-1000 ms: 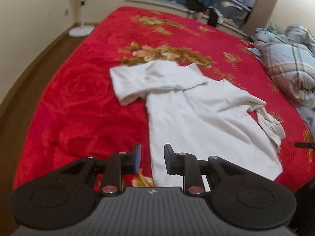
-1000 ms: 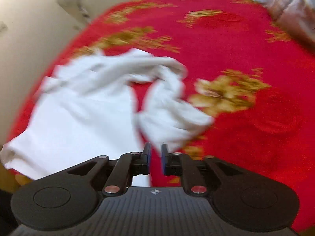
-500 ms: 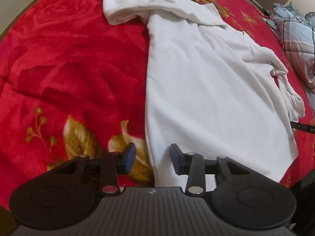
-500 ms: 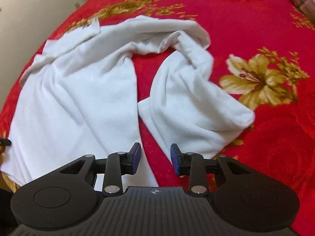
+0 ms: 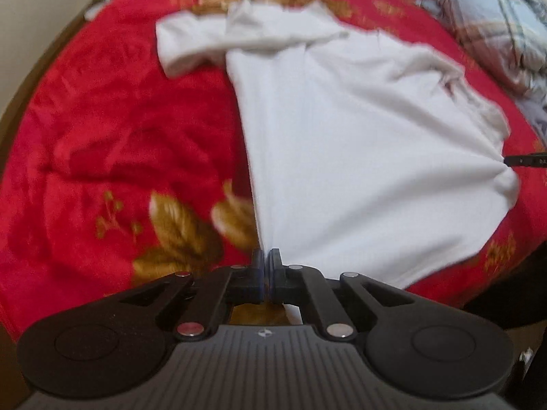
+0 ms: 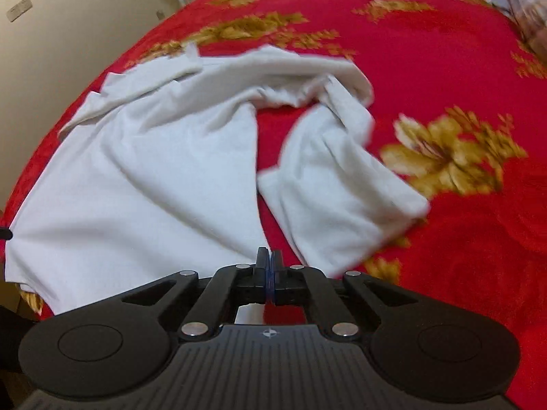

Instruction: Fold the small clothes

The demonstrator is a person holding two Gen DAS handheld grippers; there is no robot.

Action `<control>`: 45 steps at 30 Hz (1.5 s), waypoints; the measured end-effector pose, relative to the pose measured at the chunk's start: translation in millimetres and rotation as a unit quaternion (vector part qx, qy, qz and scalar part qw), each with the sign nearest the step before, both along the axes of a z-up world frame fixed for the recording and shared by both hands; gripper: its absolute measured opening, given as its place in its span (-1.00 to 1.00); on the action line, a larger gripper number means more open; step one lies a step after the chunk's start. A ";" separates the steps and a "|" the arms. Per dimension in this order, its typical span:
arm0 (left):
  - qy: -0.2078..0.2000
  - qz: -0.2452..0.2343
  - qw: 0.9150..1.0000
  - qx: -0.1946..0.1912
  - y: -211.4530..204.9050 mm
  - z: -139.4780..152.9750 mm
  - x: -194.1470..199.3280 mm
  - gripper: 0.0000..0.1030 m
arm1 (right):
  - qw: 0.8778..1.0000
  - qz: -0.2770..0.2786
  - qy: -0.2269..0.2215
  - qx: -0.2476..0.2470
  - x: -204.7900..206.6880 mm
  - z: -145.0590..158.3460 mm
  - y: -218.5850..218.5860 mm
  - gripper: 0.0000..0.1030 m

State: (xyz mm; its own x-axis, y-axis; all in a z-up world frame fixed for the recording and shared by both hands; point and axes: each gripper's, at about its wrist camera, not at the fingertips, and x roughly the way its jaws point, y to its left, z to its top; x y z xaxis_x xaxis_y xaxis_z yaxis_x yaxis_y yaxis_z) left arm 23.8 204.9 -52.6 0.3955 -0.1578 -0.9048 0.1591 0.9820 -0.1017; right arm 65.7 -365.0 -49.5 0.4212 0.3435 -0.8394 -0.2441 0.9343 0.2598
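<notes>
On bed: white shirt [image 5: 359,157] spread over red floral blanket [image 5: 112,157], collar end far, hem near.
Left hand-held gripper [image 5: 265,266]: clenched on shirt's near-left hem corner, fabric pulled taut into pads.
Right hand-held gripper [image 6: 269,266]: clenched on near-right hem corner beside bunched sleeve [image 6: 338,188].
Far right: plaid quilt [image 5: 495,24] at bed edge, blurred.

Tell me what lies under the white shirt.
The white shirt lies spread on the red floral blanket, which shows all around it. The left gripper and right gripper pinch its near hem corners. Whatever is beneath the cloth itself is covered.
</notes>
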 end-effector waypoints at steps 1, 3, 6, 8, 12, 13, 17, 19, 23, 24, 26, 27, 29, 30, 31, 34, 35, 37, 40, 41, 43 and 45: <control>0.013 -0.010 1.000 0.015 -4.3 -4.5 3.5 -0.95 | 1.000 0.010 0.016 -0.009 -1.7 -6.8 1.3 -1.00; 0.008 -0.030 0.999 0.037 -11.2 -2.8 9.1 -0.81 | 0.998 0.023 0.030 -0.048 -2.4 -17.9 7.8 -0.96; -0.064 0.010 0.998 0.020 -5.8 22.8 18.3 -0.28 | 1.000 -0.027 -0.011 -0.011 9.6 0.1 -7.7 -0.90; -0.116 0.035 0.993 -0.004 -1.7 39.9 23.7 -0.14 | 0.995 -0.075 -0.051 0.034 19.3 18.7 -27.7 -0.76; -0.143 0.060 0.988 -0.016 -12.8 48.7 50.8 -0.01 | 0.987 -0.137 -0.083 0.005 43.7 28.3 -50.8 -0.19; -0.141 0.063 0.988 -0.015 -18.8 46.9 57.5 -0.01 | 0.987 -0.143 -0.078 -0.001 51.1 26.0 -52.9 -0.10; -0.133 0.050 0.990 0.005 -43.8 41.1 83.2 0.00 | 0.990 -0.134 -0.044 -0.015 76.9 6.1 -49.3 -0.09; -0.131 0.043 0.990 0.016 -51.2 32.4 91.1 0.01 | 0.992 -0.123 -0.034 -0.012 85.2 -1.9 -44.0 -0.11; -0.131 0.037 0.990 0.021 -64.4 20.7 107.5 0.07 | 0.995 -0.093 -0.039 -0.004 94.8 -5.4 -36.1 -0.11; -0.130 0.037 0.991 0.023 -66.9 18.8 111.1 0.11 | 0.995 -0.090 -0.039 0.001 97.1 -5.4 -36.7 -0.11; -0.127 0.038 0.991 0.029 -72.2 16.3 118.3 0.15 | 0.994 -0.095 -0.042 0.020 102.9 -3.1 -43.0 -0.11; -0.126 0.037 0.991 0.031 -74.3 15.7 121.0 0.15 | 0.993 -0.101 -0.045 0.028 104.6 -1.0 -46.1 -0.11; -0.123 0.035 0.991 0.033 -78.5 13.6 126.0 0.15 | 0.991 -0.108 -0.055 0.050 107.8 2.5 -52.0 -0.10; -0.121 0.034 0.991 0.034 -80.3 12.4 128.2 0.17 | 0.992 -0.102 -0.050 0.059 109.0 1.5 -51.7 -0.11; -0.120 0.033 0.992 0.037 -82.0 11.1 130.1 0.18 | 0.993 -0.088 -0.039 0.064 111.4 -2.1 -48.5 -0.13; -0.112 0.032 0.992 0.043 -84.3 6.6 135.1 0.19 | 0.999 -0.033 0.000 -0.008 116.5 -19.1 -29.6 -0.81; -0.110 0.033 0.992 0.044 -84.3 5.3 136.5 0.19 | 0.999 -0.027 0.005 -0.030 119.3 -22.3 -28.5 -0.82; -0.109 0.035 0.992 0.045 -84.1 4.6 137.4 0.19 | 0.998 -0.035 -0.020 -0.045 125.0 -12.9 -37.0 -0.88; -0.108 0.040 0.992 0.045 -82.5 4.0 139.0 0.19 | 0.972 -0.097 -0.152 -0.154 126.5 31.6 -56.3 -0.89; -0.107 0.040 0.992 0.045 -82.2 3.3 139.8 0.19 | 0.950 -0.125 -0.210 -0.194 121.7 48.9 -62.4 -0.89; -0.104 0.039 0.993 0.047 -81.9 1.5 140.9 0.19 | 0.917 -0.143 -0.294 -0.226 108.8 69.2 -71.1 -0.89; -0.100 0.038 0.993 0.048 -81.7 -0.5 141.9 0.19 | 0.894 -0.103 -0.327 -0.287 99.3 62.4 -63.9 -0.88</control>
State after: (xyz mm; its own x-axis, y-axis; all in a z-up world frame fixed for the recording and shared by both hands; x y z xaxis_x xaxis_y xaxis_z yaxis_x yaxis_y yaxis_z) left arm 165.7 123.2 -53.1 0.5763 -0.0385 -0.8163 0.0923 0.9956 0.0183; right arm 165.0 -428.9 12.9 0.8918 -0.2059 -0.4028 0.0241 0.9108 -0.4122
